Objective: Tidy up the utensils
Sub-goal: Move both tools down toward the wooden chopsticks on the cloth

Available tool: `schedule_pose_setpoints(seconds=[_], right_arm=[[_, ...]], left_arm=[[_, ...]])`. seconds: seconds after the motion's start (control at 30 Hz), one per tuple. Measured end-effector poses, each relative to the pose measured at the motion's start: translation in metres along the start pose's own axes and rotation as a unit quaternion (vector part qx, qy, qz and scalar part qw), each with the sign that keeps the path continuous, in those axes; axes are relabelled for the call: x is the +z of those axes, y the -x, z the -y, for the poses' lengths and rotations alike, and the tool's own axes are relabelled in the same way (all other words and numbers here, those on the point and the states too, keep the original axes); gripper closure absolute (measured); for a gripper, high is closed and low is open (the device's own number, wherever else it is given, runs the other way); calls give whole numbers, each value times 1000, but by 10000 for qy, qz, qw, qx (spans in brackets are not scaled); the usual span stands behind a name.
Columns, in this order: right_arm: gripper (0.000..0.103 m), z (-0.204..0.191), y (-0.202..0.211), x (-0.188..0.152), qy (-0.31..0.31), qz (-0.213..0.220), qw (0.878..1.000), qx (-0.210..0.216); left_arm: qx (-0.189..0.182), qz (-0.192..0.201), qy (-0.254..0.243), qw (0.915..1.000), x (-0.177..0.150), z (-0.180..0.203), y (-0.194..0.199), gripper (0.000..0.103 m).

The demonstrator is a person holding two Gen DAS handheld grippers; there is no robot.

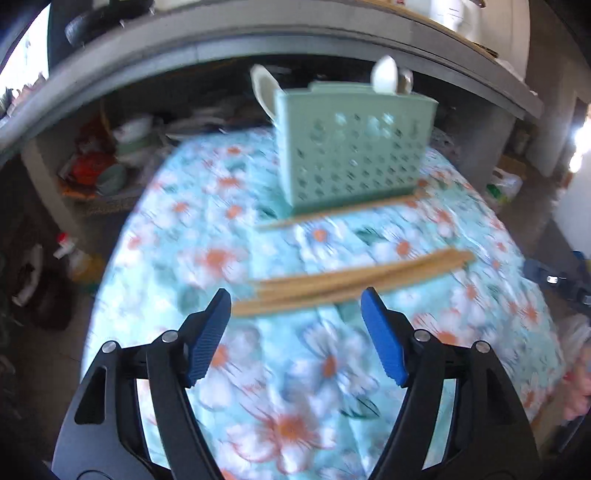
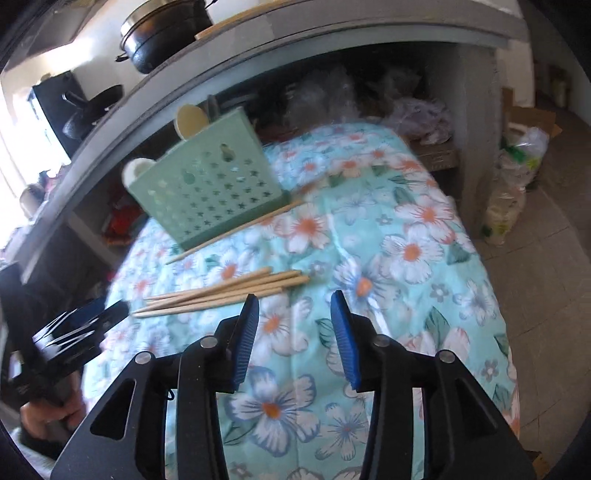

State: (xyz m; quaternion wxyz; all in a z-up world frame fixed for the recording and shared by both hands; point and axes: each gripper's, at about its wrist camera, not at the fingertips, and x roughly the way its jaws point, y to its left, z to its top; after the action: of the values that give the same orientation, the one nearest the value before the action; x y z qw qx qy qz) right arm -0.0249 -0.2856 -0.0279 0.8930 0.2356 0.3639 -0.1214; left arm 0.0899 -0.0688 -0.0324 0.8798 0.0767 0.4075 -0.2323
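Observation:
A bundle of several wooden chopsticks [image 1: 354, 280] [image 2: 221, 293] lies across the floral tablecloth [image 1: 295, 369] [image 2: 388, 258]. One single chopstick [image 1: 340, 212] [image 2: 236, 230] lies against the base of a pale green perforated utensil holder [image 1: 351, 155] [image 2: 210, 188]. White spoons [image 1: 384, 75] [image 2: 190, 120] stand in the holder. My left gripper [image 1: 295, 299] is open just short of the bundle, with nothing between its fingers. My right gripper [image 2: 293, 301] is open, nothing in it, near the bundle's right end. The left gripper [image 2: 85, 325] also shows at the left of the right wrist view.
A grey counter [image 1: 258, 40] [image 2: 295, 40] overhangs the far end of the table, with cluttered shelves beneath. A black pot [image 2: 166, 33] sits on it. Plastic bags [image 2: 513, 177] stand on the tiled floor at the right. A hand [image 2: 51, 413] grips the left tool.

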Motion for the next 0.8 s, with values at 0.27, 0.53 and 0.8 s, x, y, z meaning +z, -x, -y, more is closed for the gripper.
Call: schedule_pose_setpoints(seconds=[0.27,0.53,0.8], right_arm=[[53,-7,6,-30,12,92,10000,-4],[53,-7,8,-38,162,47,9998,-118],[53,3,9,-29,202,209,9995,-101]], left_arm=[[125,-404,716,9965,-14,-18,-6,30],[292,-225,691,9969,-24,-10,6,19],[255,283,402,9985,10,2,0,18]])
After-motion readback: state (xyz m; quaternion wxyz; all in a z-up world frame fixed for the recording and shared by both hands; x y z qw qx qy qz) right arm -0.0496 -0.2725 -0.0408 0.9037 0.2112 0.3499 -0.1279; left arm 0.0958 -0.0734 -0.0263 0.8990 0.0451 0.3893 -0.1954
